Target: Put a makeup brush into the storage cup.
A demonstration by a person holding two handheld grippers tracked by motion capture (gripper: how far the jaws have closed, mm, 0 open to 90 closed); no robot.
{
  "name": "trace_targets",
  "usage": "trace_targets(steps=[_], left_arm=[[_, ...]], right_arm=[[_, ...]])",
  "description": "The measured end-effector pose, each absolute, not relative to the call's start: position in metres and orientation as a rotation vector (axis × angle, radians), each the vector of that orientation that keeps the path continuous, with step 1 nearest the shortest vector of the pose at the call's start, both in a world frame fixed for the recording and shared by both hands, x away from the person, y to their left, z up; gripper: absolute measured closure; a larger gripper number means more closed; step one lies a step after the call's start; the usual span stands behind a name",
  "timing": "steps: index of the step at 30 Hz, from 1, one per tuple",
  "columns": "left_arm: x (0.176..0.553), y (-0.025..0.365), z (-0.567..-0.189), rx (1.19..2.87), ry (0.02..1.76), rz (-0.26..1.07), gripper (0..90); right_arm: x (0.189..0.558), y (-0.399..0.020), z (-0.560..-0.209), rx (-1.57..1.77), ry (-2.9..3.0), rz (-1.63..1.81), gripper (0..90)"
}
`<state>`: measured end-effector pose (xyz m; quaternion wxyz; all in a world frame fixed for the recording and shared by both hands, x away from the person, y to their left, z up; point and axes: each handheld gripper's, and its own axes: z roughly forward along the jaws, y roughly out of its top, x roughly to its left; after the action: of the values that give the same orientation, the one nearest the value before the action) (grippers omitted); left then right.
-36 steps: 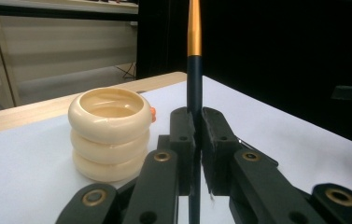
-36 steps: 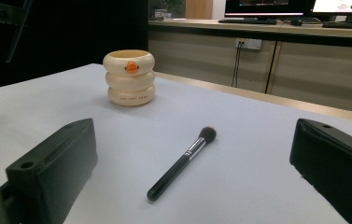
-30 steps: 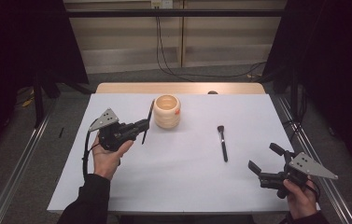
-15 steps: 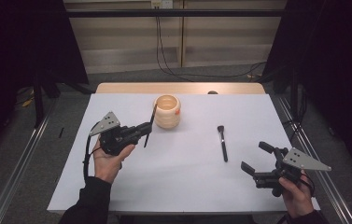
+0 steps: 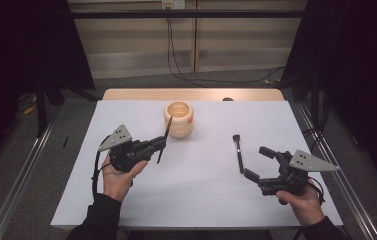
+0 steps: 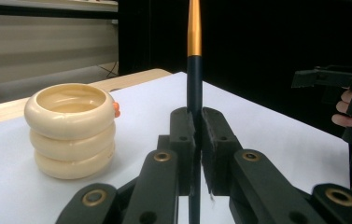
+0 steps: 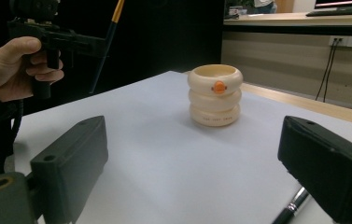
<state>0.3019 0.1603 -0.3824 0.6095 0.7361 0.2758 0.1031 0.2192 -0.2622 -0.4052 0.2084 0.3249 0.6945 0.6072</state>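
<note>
A thin brush (image 6: pixel 193 70) is clamped upright in the left gripper (image 5: pixel 162 143); the cream holder (image 5: pixel 179 119) could be tipped if clipped. The right gripper (image 5: pixel 260 161), jaws closing slightly yet wide and empty, could knock the second brush (image 5: pixel 238 151) away.

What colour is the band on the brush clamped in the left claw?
Orange-gold, above a dark handle on the brush; clearest in the left gripper view.

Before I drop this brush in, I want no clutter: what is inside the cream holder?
The holder looks empty as far down as its inner wall shows from the left gripper view. Its bottom is hidden by the rim. The brush stays clamped in the left gripper, outside it.
</note>
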Motion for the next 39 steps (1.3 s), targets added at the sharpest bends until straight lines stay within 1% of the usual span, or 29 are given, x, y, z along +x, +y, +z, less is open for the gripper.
trace_targets(steps=[9, 10, 11, 14, 19, 22, 28, 31, 33, 39], left_arm=[[0.301, 0.157, -0.384, 1.684, 0.620, 0.218, 84.0], [0.300, 0.157, -0.383, 1.696, 0.629, 0.231, 84.0], [0.300, 0.156, -0.383, 1.699, 0.620, 0.227, 83.9], [0.299, 0.154, -0.383, 1.684, 0.616, 0.222, 83.9], [0.298, 0.151, -0.382, 1.689, 0.601, 0.201, 83.9], [0.296, 0.148, -0.382, 1.702, 0.597, 0.206, 83.9], [0.295, 0.140, -0.382, 1.707, 0.575, 0.185, 83.9], [0.295, 0.138, -0.382, 1.700, 0.578, 0.178, 83.9], [0.296, 0.136, -0.381, 1.703, 0.564, 0.174, 83.9], [0.294, 0.128, -0.379, 1.695, 0.540, 0.165, 83.9]], right_arm=[[0.232, -0.239, -0.393, 0.825, 1.990, 1.698, 8.4], [0.234, -0.237, -0.392, 0.816, 1.995, 1.706, 8.8], [0.236, -0.234, -0.391, 0.804, 2.003, 1.716, 11.0], [0.240, -0.227, -0.389, 0.793, 2.032, 1.735, 12.3], [0.246, -0.217, -0.384, 0.766, 2.056, 1.812, 10.0], [0.252, -0.213, -0.380, 0.761, 2.064, 1.820, 10.4], [0.260, -0.201, -0.372, 0.694, 2.077, 1.839, 15.0], [0.263, -0.195, -0.367, 0.662, 2.086, 1.856, 20.4], [0.267, -0.192, -0.364, 0.650, 2.097, 1.879, 25.5], [0.280, -0.179, -0.357, 0.617, 2.114, 1.907, 31.0]])
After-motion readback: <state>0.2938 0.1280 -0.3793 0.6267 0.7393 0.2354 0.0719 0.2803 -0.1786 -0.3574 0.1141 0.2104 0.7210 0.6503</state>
